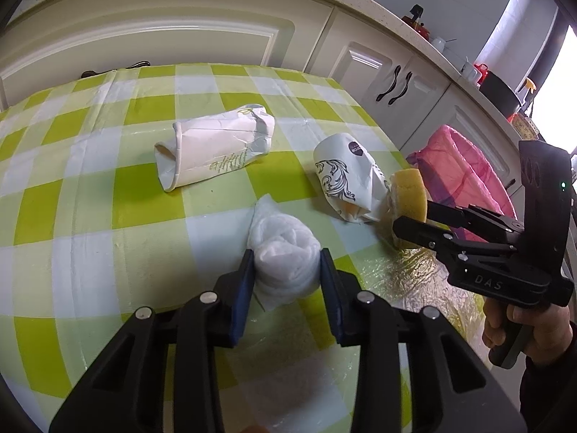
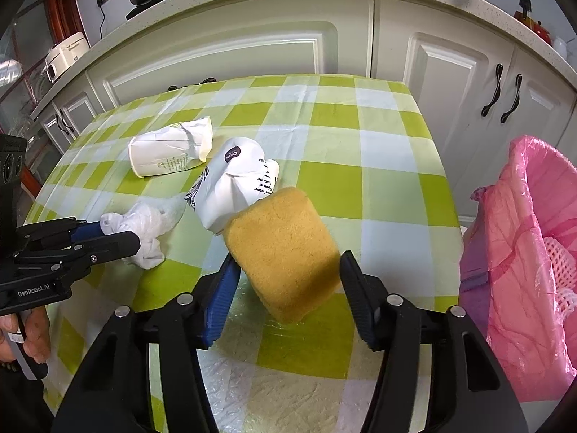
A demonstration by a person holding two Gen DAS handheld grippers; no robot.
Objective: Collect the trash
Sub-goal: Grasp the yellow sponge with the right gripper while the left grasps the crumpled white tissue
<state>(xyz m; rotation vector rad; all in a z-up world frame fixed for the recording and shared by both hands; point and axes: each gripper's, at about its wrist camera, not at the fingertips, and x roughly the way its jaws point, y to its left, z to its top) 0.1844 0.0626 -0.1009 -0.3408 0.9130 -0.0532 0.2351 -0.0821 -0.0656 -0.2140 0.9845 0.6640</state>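
Right wrist view: the yellow sponge [image 2: 285, 249] sits between the right gripper [image 2: 288, 281] fingers, pinched and seemingly lifted off the checked tablecloth [image 2: 378, 137]. To its left, the left gripper [image 1: 285, 274] fingers pinch a wad of white tissue [image 1: 285, 252] near the table's front. Two crushed paper cups [image 1: 212, 148] [image 1: 342, 176] lie farther back. Both pickups look made; next, each load should be carried right to the pink-lined bin [image 2: 533, 259] and released.

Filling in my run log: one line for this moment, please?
left gripper: shut on tissue wad | right gripper: shut on sponge | two crushed cups on table | pink-lined bin at right
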